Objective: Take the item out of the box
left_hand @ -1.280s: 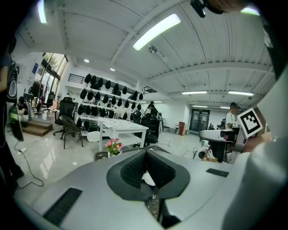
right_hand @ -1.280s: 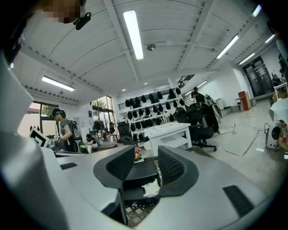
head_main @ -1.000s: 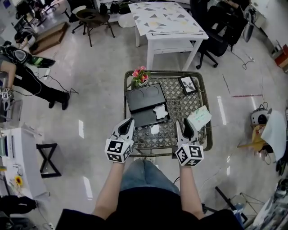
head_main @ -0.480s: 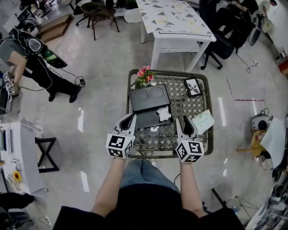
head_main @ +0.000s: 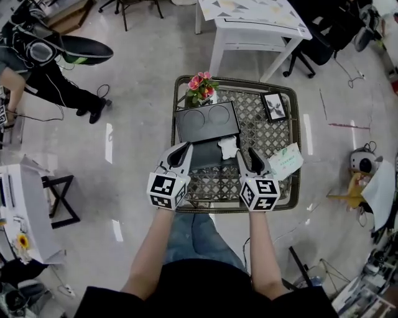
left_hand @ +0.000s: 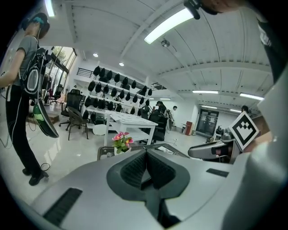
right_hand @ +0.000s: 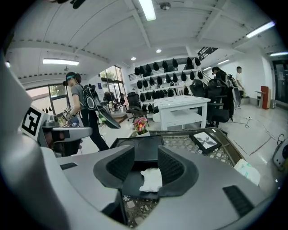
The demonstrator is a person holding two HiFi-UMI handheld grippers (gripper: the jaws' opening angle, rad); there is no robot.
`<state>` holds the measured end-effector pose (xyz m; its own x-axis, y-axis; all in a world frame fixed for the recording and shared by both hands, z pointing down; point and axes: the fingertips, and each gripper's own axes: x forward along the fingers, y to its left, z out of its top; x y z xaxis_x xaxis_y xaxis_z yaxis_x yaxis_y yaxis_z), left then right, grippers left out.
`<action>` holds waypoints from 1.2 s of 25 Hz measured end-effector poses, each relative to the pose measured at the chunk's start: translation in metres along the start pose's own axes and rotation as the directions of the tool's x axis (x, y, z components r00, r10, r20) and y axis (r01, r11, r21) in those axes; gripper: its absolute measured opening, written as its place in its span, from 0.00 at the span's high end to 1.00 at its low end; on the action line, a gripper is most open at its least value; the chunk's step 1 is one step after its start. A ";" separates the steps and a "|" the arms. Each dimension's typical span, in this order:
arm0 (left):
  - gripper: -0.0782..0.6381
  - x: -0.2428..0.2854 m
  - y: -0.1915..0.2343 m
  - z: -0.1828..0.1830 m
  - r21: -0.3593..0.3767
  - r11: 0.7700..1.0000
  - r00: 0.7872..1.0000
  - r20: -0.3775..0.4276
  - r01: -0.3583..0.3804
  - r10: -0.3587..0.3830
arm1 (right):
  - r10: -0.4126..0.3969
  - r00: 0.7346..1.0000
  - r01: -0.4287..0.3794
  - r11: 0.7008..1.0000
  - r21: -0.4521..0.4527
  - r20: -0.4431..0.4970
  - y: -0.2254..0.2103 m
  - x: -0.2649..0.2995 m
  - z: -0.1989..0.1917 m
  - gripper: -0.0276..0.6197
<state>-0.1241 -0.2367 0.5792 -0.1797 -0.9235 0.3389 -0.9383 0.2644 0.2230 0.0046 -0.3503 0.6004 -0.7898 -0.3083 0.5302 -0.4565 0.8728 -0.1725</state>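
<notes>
A shallow black box (head_main: 205, 140) lies open on the wicker-top table (head_main: 283, 192), its lid with two round recesses folded back. A crumpled white item (head_main: 227, 146) rests at the box's right side. My right gripper (head_main: 247, 157) is open just in front of and to the right of it. In the right gripper view the white item (right_hand: 150, 179) shows between the spread jaws, on the black box (right_hand: 139, 150), untouched. My left gripper (head_main: 184, 151) is shut and empty at the box's front left corner; in the left gripper view (left_hand: 146, 157) its pads meet.
A pink flower pot (head_main: 200, 87) stands at the table's back left, a framed picture (head_main: 274, 107) at back right, a pale green packet (head_main: 285, 161) at the right edge. A white table (head_main: 255, 18) stands beyond. A person (head_main: 37, 62) stands on the floor to the left.
Both grippers have moved forward over the table toward the box. The right one now sits close beside the white item. The view has shifted forward too.
</notes>
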 end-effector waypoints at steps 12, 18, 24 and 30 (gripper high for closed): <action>0.86 0.045 0.014 -0.045 -0.074 0.997 0.998 -0.058 -0.003 -0.002 | -0.096 0.928 0.068 0.994 -0.089 -0.359 -0.017 0.078 -0.076 0.73; 0.86 0.048 0.016 -0.054 -0.094 0.996 0.998 -0.067 -0.007 0.001 | -0.167 0.868 0.082 0.977 -0.197 -0.467 -0.022 0.095 -0.100 0.73; 0.86 0.044 0.024 -0.060 -0.108 0.994 0.997 -0.076 -0.025 0.017 | -0.251 0.788 0.076 0.946 -0.316 -0.562 -0.029 0.106 -0.114 0.74; 0.86 0.044 0.027 -0.060 -0.110 0.994 0.997 -0.078 -0.027 0.018 | -0.310 0.724 0.044 0.912 -0.407 -0.616 -0.027 0.112 -0.122 0.79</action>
<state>-0.1401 -0.2538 0.6550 -0.1730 -0.8940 0.4132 -0.8948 0.3181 0.3135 -0.0217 -0.3622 0.7658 -0.1785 -0.2612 0.9486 -0.2847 0.9366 0.2043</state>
